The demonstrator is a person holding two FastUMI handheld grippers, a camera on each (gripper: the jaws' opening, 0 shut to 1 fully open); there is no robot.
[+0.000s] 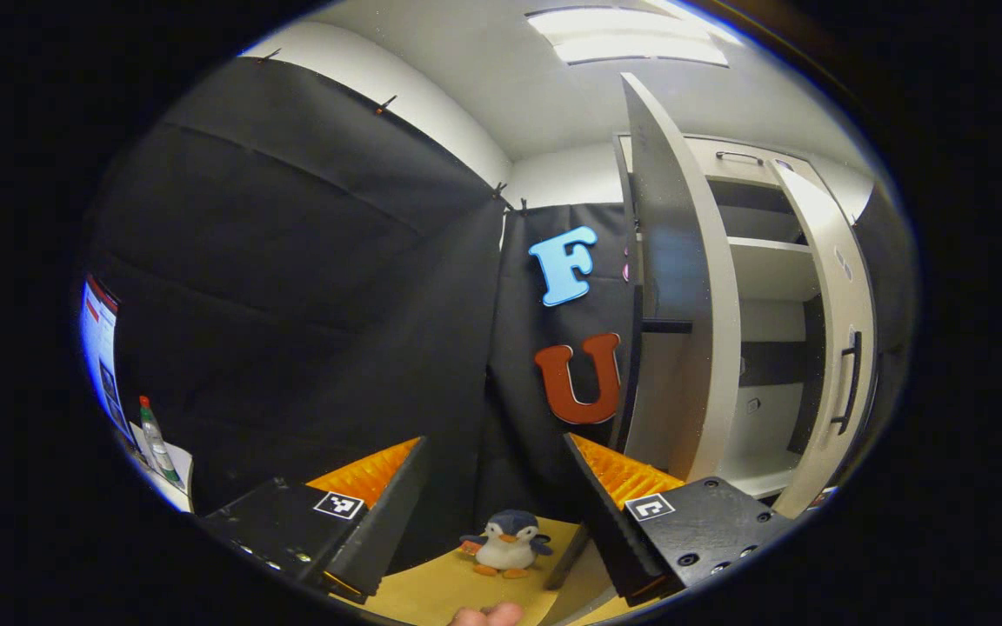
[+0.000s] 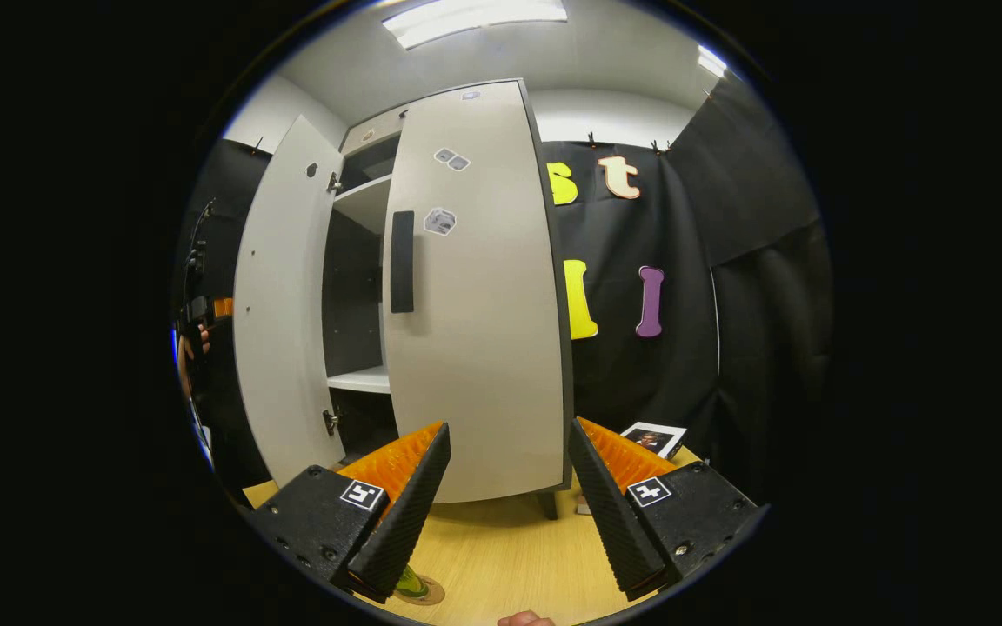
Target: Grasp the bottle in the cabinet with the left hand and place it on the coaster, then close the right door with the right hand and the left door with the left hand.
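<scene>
I am holding my right tool [image 2: 508, 509] with its ribbed, wedge-shaped fingers spread over the smooth wooden table [image 2: 501, 556]; a green-based thing I am taking for the bottle [image 2: 410, 584] is standing on the round coaster [image 2: 428, 593] just under them (mostly hidden). My left tool [image 1: 492, 513] is gaping too. Farther off, the flat matte right door [image 2: 475, 304] is looking nearly shut, while the left door [image 1: 679, 287] is standing ajar; swinging it carelessly risks clipping the bottle.

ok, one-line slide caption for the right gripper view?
Open tongs face the cabinet's right door, left door ajar, above the wooden table.
</scene>
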